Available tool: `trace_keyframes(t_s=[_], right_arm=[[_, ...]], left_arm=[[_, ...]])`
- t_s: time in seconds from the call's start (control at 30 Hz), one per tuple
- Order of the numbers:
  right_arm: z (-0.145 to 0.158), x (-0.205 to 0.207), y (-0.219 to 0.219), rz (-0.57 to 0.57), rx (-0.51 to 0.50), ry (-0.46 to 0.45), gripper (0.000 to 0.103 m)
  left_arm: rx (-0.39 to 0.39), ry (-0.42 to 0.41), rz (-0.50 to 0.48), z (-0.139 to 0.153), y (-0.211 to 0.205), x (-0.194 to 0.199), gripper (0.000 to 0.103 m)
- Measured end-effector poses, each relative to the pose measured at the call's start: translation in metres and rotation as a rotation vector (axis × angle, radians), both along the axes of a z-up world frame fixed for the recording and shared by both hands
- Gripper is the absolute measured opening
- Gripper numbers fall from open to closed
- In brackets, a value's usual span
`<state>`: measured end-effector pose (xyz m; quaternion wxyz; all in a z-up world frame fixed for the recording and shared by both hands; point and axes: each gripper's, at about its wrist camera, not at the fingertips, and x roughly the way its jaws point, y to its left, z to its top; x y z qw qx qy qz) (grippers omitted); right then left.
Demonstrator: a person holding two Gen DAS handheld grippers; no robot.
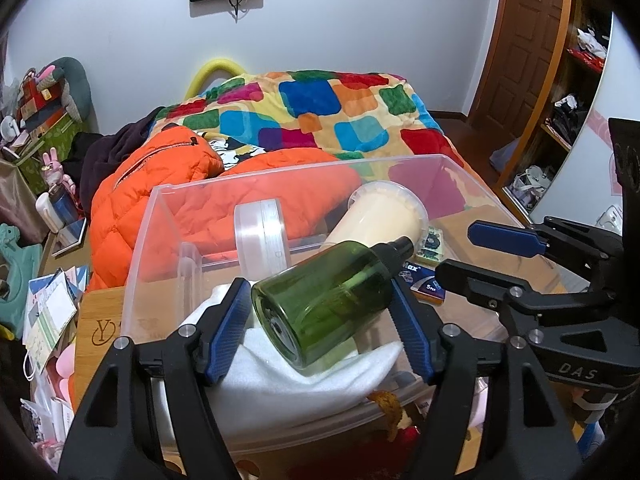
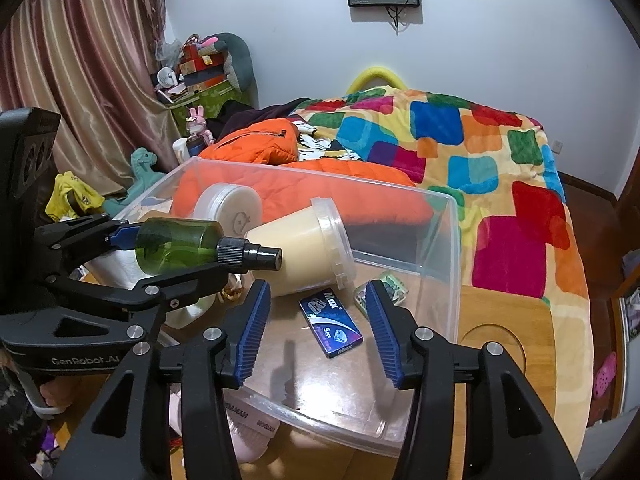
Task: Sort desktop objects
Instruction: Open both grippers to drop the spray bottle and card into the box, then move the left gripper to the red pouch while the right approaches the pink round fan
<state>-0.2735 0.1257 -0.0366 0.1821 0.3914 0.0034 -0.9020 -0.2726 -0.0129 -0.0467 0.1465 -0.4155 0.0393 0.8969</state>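
While my left gripper (image 1: 322,312) has its jaws clamped on the green spray bottle (image 1: 328,304) — held tilted over the clear plastic bin (image 2: 448,240) — my right gripper (image 2: 316,332) hangs with jaws apart, a blue Max pack (image 2: 331,328) lying between them on the bin floor.

White wall (image 1: 360,20), wooden door (image 1: 524,40), pink curtain (image 2: 80,60), bed with patchwork blanket (image 2: 480,152)

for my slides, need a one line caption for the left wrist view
Left gripper holds a green spray bottle over a clear plastic bin.
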Motion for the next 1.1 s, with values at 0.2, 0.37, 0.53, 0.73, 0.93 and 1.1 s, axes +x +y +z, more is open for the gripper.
trace_keyframes(t_s=[0.2, 0.37, 0.53, 0.73, 0.93, 1.1], right_arm=[[0.012, 0.009, 0.006, -0.030, -0.004, 0.040, 0.051], [0.019, 0.016, 0.011, -0.043, 0.008, 0.063, 0.055], [0.021, 0.022, 0.018, -0.058, 0.003, 0.055, 0.056], [0.025, 0.029, 0.027, -0.075, -0.008, 0.048, 0.060], [0.030, 0.039, 0.027, -0.082, -0.014, 0.054, 0.066], [0.034, 0.048, 0.020, -0.072, -0.015, 0.058, 0.066]], left_arm=[[0.007, 0.043, -0.005, 0.007, -0.001, 0.006, 0.082], [0.013, 0.100, -0.022, 0.017, 0.002, 0.013, 0.085], [0.021, 0.076, -0.025, 0.016, 0.002, 0.010, 0.085], [0.037, 0.067, 0.002, 0.021, -0.007, 0.012, 0.085], [0.010, 0.075, 0.024, 0.028, -0.012, 0.021, 0.085], [-0.024, 0.092, 0.030, 0.035, -0.016, 0.034, 0.085]])
